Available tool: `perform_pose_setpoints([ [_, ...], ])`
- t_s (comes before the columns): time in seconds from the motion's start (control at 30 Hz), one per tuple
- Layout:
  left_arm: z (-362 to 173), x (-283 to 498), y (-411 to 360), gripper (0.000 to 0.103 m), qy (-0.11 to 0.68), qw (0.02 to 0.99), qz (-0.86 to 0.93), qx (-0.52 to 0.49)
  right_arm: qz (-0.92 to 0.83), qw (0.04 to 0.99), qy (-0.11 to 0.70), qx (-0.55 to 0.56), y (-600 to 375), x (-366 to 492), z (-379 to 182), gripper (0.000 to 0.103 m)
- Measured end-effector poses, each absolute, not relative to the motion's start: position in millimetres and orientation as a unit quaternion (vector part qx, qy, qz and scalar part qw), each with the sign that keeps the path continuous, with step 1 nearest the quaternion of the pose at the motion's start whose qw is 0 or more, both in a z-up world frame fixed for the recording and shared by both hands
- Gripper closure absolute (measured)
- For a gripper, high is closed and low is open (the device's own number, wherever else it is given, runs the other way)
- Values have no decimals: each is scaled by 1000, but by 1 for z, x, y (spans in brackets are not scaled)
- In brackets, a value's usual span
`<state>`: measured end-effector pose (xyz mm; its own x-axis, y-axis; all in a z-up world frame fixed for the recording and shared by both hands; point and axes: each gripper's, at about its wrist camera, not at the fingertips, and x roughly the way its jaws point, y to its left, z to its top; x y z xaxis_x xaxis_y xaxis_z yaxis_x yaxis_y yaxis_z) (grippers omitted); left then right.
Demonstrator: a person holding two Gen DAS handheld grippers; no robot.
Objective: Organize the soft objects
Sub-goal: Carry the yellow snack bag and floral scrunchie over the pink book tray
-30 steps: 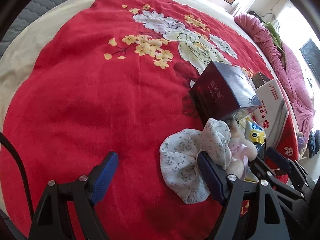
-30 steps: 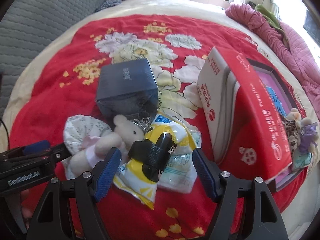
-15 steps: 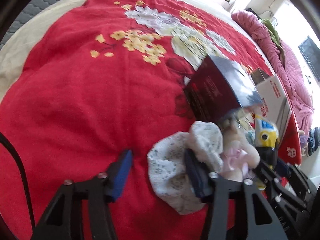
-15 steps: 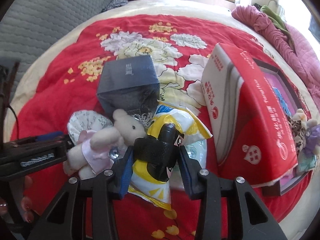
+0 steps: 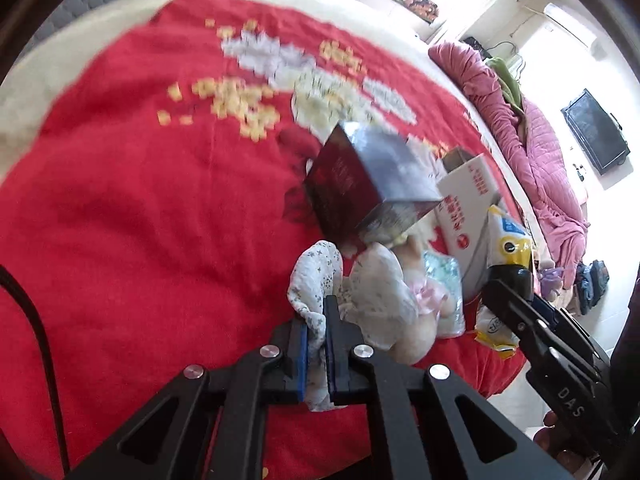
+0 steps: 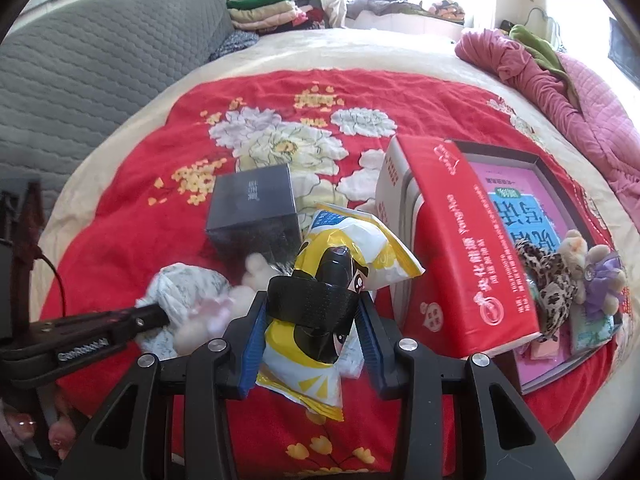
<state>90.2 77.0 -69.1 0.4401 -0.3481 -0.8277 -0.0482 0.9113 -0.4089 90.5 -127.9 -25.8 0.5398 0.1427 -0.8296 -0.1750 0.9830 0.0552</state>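
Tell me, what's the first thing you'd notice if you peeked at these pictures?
The big red flowery blanket covers the bed, with a jumble of things on it. Up close, the right gripper squeezes a black band wrapped round a yellow snack bag, and the left gripper pinches a white flowery cloth beside a pale plush toy. To the right stands a red carton, with a dark box behind the bag.

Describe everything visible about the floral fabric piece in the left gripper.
The floral fabric piece is white cloth with a small grey flower print, soft and crumpled. The left gripper is shut on its lower fold, with cloth bulging above and below the blue pads. It hangs bunched against a plush toy in a pink dress, over the red floral blanket, just below a dark glossy box.
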Motion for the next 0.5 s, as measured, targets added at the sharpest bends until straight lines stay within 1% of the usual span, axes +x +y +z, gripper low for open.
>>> perform_pose_setpoints([
  [0.23, -29, 80, 73, 96, 493, 847, -87, -180, 100, 887, 450, -1, -136, 81, -8, 60],
  [0.5, 22, 71, 40, 96, 456, 873, -98, -143, 97, 904, 416, 18, -157, 71, 22, 60],
])
